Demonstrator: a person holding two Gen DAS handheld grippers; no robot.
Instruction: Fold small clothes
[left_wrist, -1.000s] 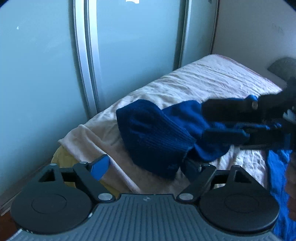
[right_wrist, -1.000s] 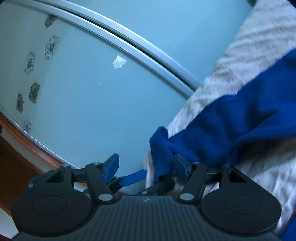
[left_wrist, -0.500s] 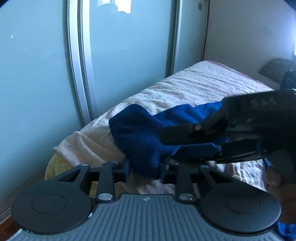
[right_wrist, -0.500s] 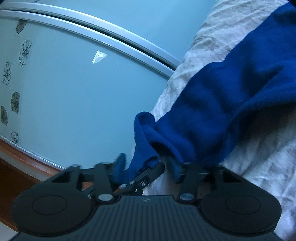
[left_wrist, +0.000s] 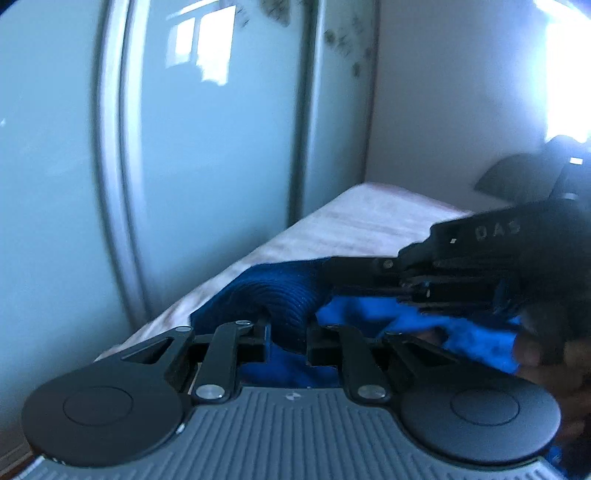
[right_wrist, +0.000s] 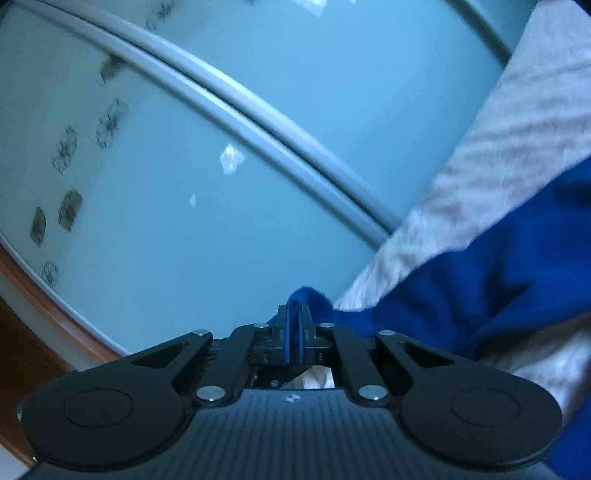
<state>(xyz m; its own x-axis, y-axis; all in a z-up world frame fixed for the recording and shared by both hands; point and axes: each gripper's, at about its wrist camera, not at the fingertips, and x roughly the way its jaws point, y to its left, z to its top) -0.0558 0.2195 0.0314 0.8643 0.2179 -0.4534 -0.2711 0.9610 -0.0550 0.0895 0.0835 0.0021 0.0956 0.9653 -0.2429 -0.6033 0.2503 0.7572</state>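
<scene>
Left tongs (left_wrist: 287, 338) closing on cloth — right tongs (right_wrist: 294, 334) pinched tight, angled slightly down.

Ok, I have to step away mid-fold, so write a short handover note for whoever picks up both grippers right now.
Left gripper: jaws closing on the ribbed cuff of the blue garment; cloth sits between them.
Right gripper: shut on a thin edge of the same garment.
The garment hangs between both grippers above the bed, partly trailing on it.
Done: both edges gripped.
Left: lay it flat, fold it, set it down.
</scene>
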